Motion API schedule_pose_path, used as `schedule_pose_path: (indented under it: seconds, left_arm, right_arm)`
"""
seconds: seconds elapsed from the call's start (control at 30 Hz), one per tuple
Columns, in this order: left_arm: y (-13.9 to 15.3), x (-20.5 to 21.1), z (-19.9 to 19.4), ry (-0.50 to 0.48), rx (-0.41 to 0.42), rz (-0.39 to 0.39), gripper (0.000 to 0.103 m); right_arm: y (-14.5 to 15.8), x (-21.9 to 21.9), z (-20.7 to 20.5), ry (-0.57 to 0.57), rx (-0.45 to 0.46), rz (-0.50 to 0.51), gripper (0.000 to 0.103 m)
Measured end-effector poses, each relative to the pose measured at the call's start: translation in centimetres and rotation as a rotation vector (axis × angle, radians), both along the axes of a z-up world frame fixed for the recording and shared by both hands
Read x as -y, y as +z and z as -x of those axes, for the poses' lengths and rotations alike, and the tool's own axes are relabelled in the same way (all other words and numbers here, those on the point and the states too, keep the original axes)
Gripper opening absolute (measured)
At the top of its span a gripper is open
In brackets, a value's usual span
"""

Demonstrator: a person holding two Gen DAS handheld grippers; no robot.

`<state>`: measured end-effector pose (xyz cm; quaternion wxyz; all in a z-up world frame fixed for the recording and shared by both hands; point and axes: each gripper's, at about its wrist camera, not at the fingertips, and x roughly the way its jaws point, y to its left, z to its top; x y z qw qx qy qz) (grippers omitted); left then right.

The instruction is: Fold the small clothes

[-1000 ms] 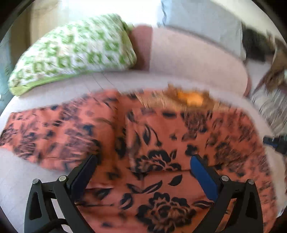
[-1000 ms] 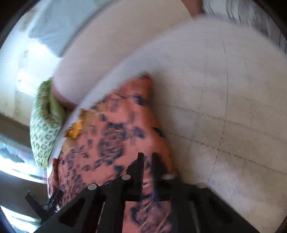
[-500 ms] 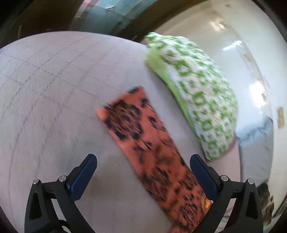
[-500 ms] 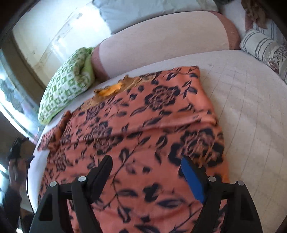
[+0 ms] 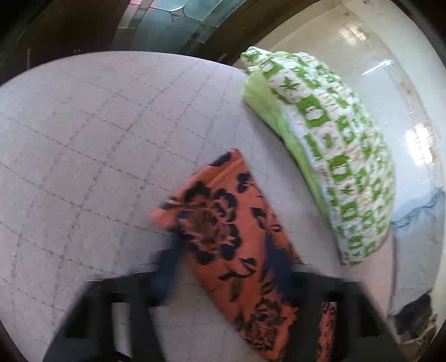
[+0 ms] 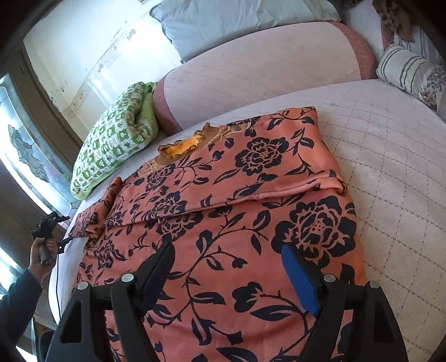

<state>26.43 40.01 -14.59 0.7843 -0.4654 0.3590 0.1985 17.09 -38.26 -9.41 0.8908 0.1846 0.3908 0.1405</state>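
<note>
A salmon garment (image 6: pixel 251 222) with black flowers lies flat on the quilted bed (image 6: pixel 390 172). One sleeve is folded across its body, and an orange collar (image 6: pixel 181 147) shows at the far end. My right gripper (image 6: pixel 227 273) hovers open over the lower body of the garment, pads clear of the fabric. The other sleeve (image 5: pixel 223 222) stretches out to the side. My left gripper (image 5: pixel 223 250) straddles it, its jaws blurred and closing on the cloth. In the right wrist view that left gripper (image 6: pixel 65 241) pinches the sleeve's tip, held by a person's hand (image 6: pixel 41 250).
A green-and-white pillow (image 5: pixel 334 156) lies just beyond the sleeve. A pink bolster (image 6: pixel 264 72), a pale blue pillow (image 6: pixel 237 19) and a striped cushion (image 6: pixel 409 69) line the far side. The bed's edge runs close by the left gripper.
My left gripper swung from over the garment's body to the outstretched sleeve, rolled, and its jaws came together on it. My right gripper let go of the fabric, opened wide and has stayed still since.
</note>
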Motion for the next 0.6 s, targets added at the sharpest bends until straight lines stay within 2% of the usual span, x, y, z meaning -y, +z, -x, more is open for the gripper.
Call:
schedule_pose_path:
  seconds: [0.03,0.07,0.2,0.3,0.37,0.47,0.5,0.6]
  left_arm:
    - [-0.5,-0.2,-0.2,0.001,-0.037,0.007,0.006]
    - [-0.8,-0.2,-0.3,0.005,-0.039,0.010,0.007]
    - [0.5,0.7,-1.0,-0.016,-0.078,-0.072,0.005]
    - [4.0,3.2,-1.4,-0.062,-0.059,-0.222,0.005]
    - [8.0,7.1,-2.0,-0.144,0.001,-0.357,0.005]
    - [14.4,15.9,-2.4,-0.321,0.150,-0.523,0.005]
    - [16.5,20.2,-2.3,-0.400,0.215,-0.568,0.005]
    - [19.9,30.1,-2.4,-0.581,0.348,-0.635,0.005]
  right_arm:
    - [0.0,0.1,0.0,0.002,0.002,-0.002,0.082]
    - [0.1,0.1,0.1,0.002,0.003,-0.004,0.082]
    - [0.0,0.3,0.0,-0.004,0.005,-0.019,0.082]
    - [0.5,0.7,0.3,-0.011,0.028,-0.034,0.082]
    - [0.7,1.0,0.4,-0.019,0.036,-0.044,0.082]
    - [0.8,1.4,0.6,-0.029,0.040,-0.059,0.082]
    - [1.0,1.5,0.6,-0.031,0.046,-0.066,0.082]
    - [1.4,1.9,0.9,-0.038,0.061,-0.085,0.082]
